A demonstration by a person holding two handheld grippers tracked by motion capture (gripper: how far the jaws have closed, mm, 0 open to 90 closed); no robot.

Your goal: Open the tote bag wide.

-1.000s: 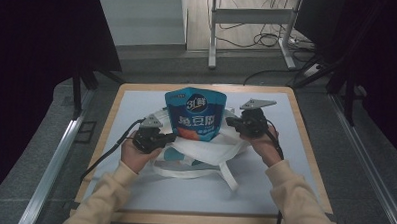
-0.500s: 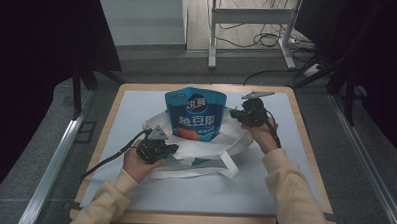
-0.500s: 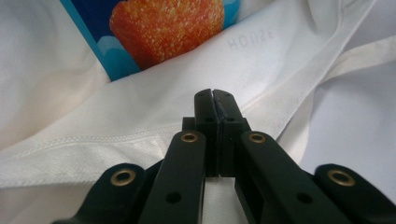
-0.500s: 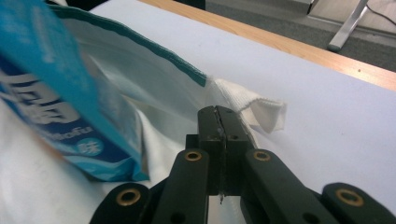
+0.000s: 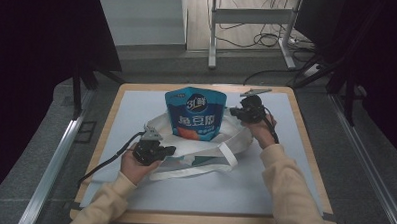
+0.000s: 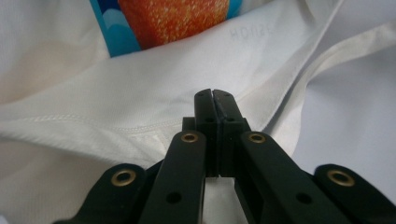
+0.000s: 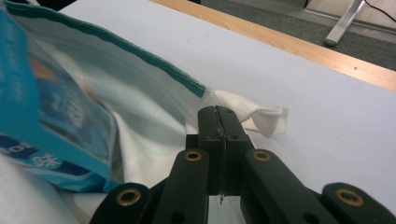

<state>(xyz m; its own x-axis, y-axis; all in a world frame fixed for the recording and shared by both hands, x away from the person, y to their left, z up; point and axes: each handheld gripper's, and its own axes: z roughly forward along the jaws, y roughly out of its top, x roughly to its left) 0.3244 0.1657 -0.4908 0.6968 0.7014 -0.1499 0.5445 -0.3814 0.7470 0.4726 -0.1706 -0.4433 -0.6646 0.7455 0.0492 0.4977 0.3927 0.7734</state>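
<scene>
White cloth bag (image 5: 205, 152), blue pouch (image 5: 196, 112) with orange patch.

You are looking at a blue snack pouch (image 5: 195, 113) standing in the white tote bag (image 5: 205, 152). In the high view its front is carrying large white Chinese characters in a row across the middle, with a round white logo above them; the strokes are showing too small to read with certainty. In the left gripper view, faint grey capital letters are showing through the bag's cloth (image 6: 252, 31), mirrored, seeming to read "HOUSE" with more letters after. In the right gripper view, white characters are showing at the pouch's lower edge (image 7: 35, 158), partly cut off.
</scene>
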